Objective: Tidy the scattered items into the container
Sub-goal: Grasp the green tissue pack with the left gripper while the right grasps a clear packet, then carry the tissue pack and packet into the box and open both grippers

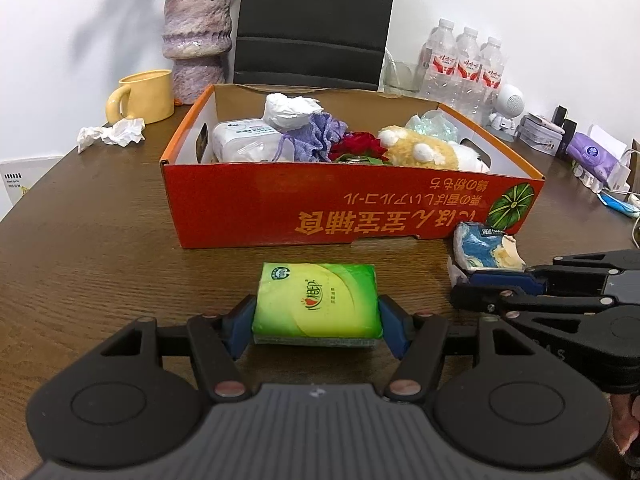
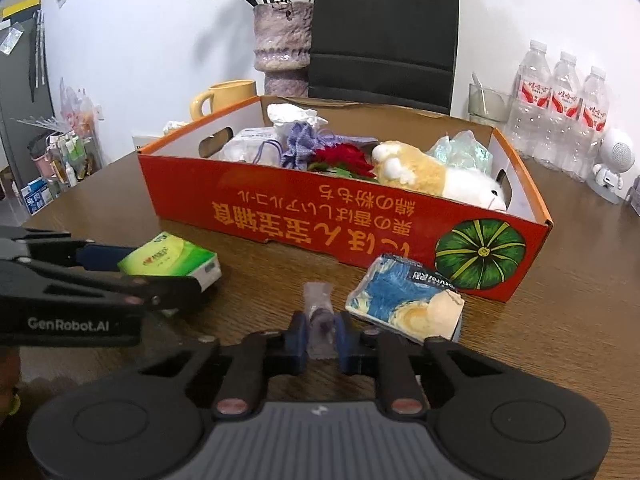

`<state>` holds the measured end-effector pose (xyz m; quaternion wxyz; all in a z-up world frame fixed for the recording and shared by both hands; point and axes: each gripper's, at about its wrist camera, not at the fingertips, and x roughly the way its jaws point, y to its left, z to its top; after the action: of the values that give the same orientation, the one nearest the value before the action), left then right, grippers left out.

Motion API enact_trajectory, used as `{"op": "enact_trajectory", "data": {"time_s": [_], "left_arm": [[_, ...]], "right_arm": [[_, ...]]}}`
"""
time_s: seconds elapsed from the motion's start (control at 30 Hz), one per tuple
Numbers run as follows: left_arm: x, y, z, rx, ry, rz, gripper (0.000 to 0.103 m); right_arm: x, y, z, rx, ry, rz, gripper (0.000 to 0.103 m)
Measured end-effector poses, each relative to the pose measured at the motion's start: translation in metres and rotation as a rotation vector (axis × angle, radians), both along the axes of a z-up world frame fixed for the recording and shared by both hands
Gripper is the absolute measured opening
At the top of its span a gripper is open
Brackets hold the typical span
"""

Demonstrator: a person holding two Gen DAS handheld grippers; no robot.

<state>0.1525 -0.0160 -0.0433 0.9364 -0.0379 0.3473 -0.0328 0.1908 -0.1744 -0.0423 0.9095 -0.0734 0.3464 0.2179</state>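
Observation:
A red cardboard box (image 1: 248, 200) (image 2: 248, 216) stands on the wooden table and holds a plush toy (image 1: 424, 148), a red flower, a purple pouch and wipes. My left gripper (image 1: 316, 320) is shut on a green tissue pack (image 1: 316, 304) in front of the box; the pack also shows in the right wrist view (image 2: 172, 258). My right gripper (image 2: 320, 332) is shut on a small clear plastic packet (image 2: 319, 312) with something purple inside. A blue and cream tissue pack (image 2: 404, 300) (image 1: 486, 250) lies by the box's right corner.
A crumpled tissue (image 1: 112, 132) lies by a yellow mug (image 1: 144, 96) at the back left. A purple vase (image 1: 198, 36), a black chair back (image 1: 316, 20), water bottles (image 1: 464, 64), a small white robot figure (image 1: 506, 110) and clutter stand behind and right.

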Motion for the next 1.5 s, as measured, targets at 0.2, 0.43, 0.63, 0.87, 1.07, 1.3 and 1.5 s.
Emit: {"op": "enact_trajectory", "data": {"time_s": [0.2,0.43,0.63,0.87,1.07,1.3,1.5], "left_arm": [[-0.006,0.001,0.002,-0.009,-0.006,0.002,0.065],[-0.009,0.002,0.003,-0.014,-0.01,0.001,0.065],[-0.011,0.007,0.004,-0.017,-0.008,0.016,0.065],[-0.012,0.008,0.005,-0.023,-0.013,0.013,0.065],[-0.016,0.01,0.024,-0.024,-0.07,-0.005,0.065],[0.003,0.011,0.077,-0.005,-0.176,-0.072,0.065],[0.065,0.009,0.108,-0.008,-0.137,-0.085,0.065]], "right_arm": [[-0.007,-0.003,0.009,0.012,-0.023,-0.003,0.0],[0.002,0.001,0.008,0.017,-0.014,0.031,0.03],[0.017,0.006,-0.001,-0.015,0.018,0.028,0.024],[0.01,0.001,0.002,0.014,0.023,0.004,0.014],[-0.003,-0.01,0.029,0.065,-0.036,-0.008,0.014],[0.017,-0.022,0.081,0.11,-0.1,-0.007,0.014],[0.077,-0.013,0.107,0.137,-0.036,-0.007,0.014]]}}
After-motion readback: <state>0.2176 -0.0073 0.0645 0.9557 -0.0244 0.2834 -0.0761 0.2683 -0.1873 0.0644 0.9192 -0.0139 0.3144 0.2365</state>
